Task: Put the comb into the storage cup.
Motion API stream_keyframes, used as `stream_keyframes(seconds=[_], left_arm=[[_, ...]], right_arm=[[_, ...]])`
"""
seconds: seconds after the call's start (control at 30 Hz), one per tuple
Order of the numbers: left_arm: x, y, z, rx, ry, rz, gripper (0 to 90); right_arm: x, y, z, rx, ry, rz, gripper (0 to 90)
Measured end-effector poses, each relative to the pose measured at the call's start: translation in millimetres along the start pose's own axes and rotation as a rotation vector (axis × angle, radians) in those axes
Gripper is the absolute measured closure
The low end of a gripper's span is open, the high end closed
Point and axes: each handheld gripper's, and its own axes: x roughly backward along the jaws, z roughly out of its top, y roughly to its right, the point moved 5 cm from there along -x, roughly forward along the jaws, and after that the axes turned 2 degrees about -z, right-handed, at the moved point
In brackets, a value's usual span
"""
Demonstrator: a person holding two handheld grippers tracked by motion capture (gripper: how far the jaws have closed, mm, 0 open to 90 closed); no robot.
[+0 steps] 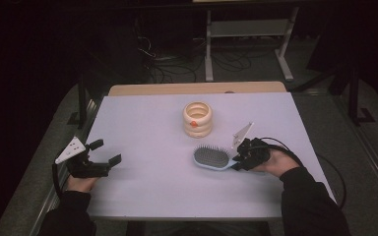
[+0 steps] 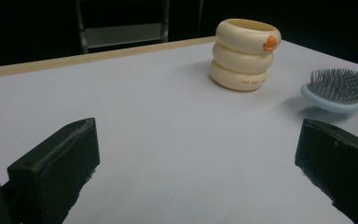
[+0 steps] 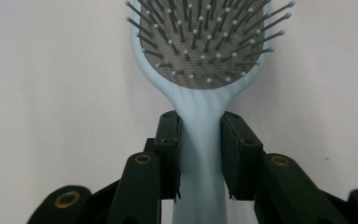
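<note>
Your right hand-held gripper [image 3: 200,140], low in its own view, is clamped on the pale blue hairbrush [image 1: 211,159] handle right of centre on the counter [image 1: 152,187], while the left hand-held gripper [image 1: 104,153] gapes empty; lifting carelessly, I judge, could let the heavy head swivel or slip.

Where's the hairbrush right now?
High view: the hairbrush lies right of centre, just in front of the stacked-ring cup, its handle clamped in the right tool.
</note>
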Motion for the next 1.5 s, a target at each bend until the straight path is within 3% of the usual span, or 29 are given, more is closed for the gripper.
stream_keyframes(seconds=[0.4,1.1,1.5], left_arm=[[0.4,0.1,0.3,0.006,0.002,0.002,0.0],[1.8,2.5,6.2,0.009,0.021,-0.003,0.0],[-5.8,11.2,15.2,-0.020,-0.012,-0.028,0.0]], right_arm=[[28.8,3.2,6.5,-0.016,0.093,-0.043,68.7],[62.6,7.3,30.4,-0.014,0.141,-0.093,68.6],[80.0,12.7,44.5,-0.030,0.173,-0.134,68.6]])
